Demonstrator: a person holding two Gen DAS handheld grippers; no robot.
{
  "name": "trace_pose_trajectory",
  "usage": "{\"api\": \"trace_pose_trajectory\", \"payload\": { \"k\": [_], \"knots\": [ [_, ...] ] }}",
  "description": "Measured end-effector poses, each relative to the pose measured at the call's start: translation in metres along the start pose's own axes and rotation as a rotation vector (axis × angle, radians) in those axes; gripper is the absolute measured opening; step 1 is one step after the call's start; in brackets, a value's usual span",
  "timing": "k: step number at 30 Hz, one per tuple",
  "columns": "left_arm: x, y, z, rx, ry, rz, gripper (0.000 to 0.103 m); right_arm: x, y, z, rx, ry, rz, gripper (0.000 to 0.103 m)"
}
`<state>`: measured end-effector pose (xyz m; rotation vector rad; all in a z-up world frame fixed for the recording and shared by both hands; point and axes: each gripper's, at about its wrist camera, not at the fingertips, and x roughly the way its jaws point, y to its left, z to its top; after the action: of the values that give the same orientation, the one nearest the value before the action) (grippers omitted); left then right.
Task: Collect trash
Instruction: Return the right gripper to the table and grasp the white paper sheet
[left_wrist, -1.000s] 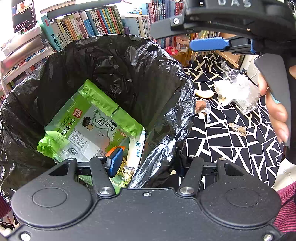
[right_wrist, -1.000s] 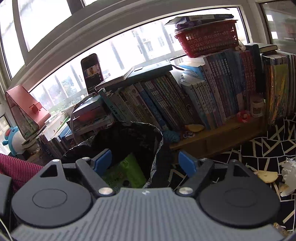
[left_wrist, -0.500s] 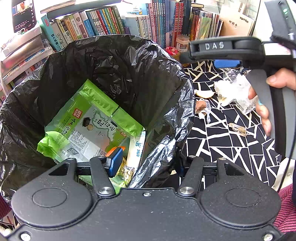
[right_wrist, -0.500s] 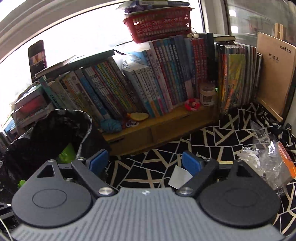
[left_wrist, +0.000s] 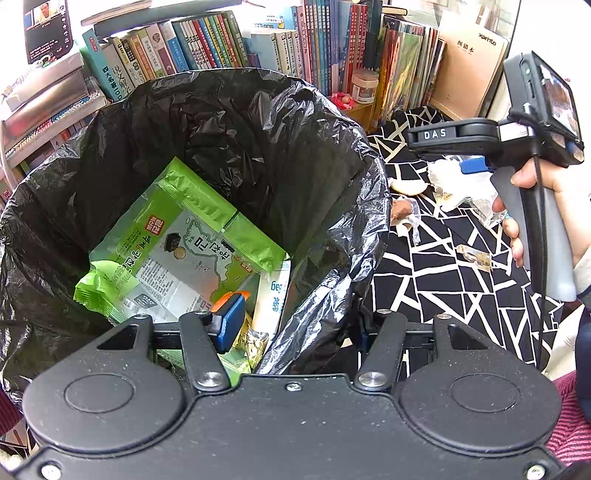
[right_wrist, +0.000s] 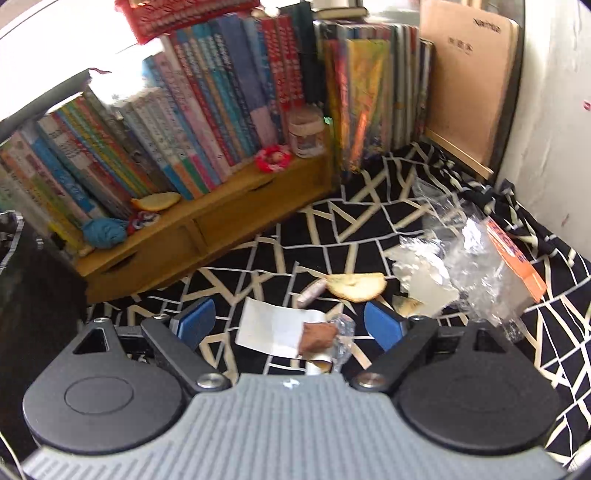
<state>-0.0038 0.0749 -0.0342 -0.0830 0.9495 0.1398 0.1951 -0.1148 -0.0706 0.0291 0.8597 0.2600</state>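
Observation:
A black trash bag (left_wrist: 229, 122) holds a green snack packet (left_wrist: 184, 240) and a white packet (left_wrist: 273, 295). My left gripper (left_wrist: 295, 321) is shut on the bag's near rim, with one blue pad (left_wrist: 229, 321) inside the bag and the other finger hidden outside it. My right gripper (right_wrist: 288, 321) hangs open, angled down over the patterned cloth. Below its gap lie a white paper slip (right_wrist: 269, 325), a brown wrapper (right_wrist: 317, 336) and crumpled clear film (right_wrist: 343, 332), none of them touched. Beyond lie a pale peel slice (right_wrist: 356, 286), a small pink tube (right_wrist: 312, 291) and a clear plastic bag (right_wrist: 461, 251).
A wooden shelf (right_wrist: 207, 236) carrying books (right_wrist: 221, 122) and a small jar (right_wrist: 306, 133) lines the back. A brown board (right_wrist: 469, 85) leans in the right corner by a white wall (right_wrist: 554, 129). A hand (left_wrist: 546, 184) holds the right tool beside the bag.
My right gripper swung away from the bag, to the right and down, and now looks at the trash on the cloth; its jaws widened slightly. My left gripper stayed on the rim.

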Motion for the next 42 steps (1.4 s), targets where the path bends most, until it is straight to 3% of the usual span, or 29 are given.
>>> {"api": "trace_pose_trajectory", "payload": {
  "k": [3,7,10,16,24,26,28,31,33,36,42],
  "knots": [
    [0.0,0.001,0.0,-0.002,0.001,-0.001,0.055,0.004,-0.01,0.005,-0.013,-0.005,-0.06,0.093],
    [0.0,0.001,0.0,-0.002,0.001,-0.001,0.056,-0.012,-0.031,0.023,-0.055,-0.102,-0.182,0.098],
    [0.0,0.001,0.0,-0.003,0.002,0.0,0.056,-0.022,-0.06,0.032,0.009,-0.163,-0.232,0.103],
    [0.0,0.002,0.0,-0.002,0.002,-0.001,0.056,0.001,-0.112,0.033,0.13,-0.105,-0.329,0.103],
    [0.001,0.001,0.0,-0.001,0.006,0.003,0.057,0.048,-0.147,0.016,0.098,-0.033,-0.444,0.103],
    [0.001,0.001,0.0,-0.003,0.007,0.002,0.057,0.053,-0.155,0.012,0.114,-0.021,-0.45,0.097],
    [0.002,0.001,0.001,-0.005,0.009,0.001,0.057,0.056,-0.163,0.009,0.159,-0.003,-0.435,0.073],
    [0.002,0.001,0.001,-0.007,0.013,-0.001,0.057,0.048,-0.168,0.007,0.239,-0.032,-0.431,0.048],
    [0.003,0.002,0.001,-0.008,0.016,-0.001,0.057,0.042,-0.168,0.011,0.269,-0.043,-0.432,0.042],
    [0.003,0.002,0.001,-0.01,0.017,-0.001,0.057,0.026,-0.163,0.018,0.318,-0.076,-0.407,0.024],
    [0.003,0.002,0.001,-0.011,0.017,-0.001,0.057,-0.001,-0.146,0.028,0.352,-0.105,-0.342,0.02]
  ]
}}
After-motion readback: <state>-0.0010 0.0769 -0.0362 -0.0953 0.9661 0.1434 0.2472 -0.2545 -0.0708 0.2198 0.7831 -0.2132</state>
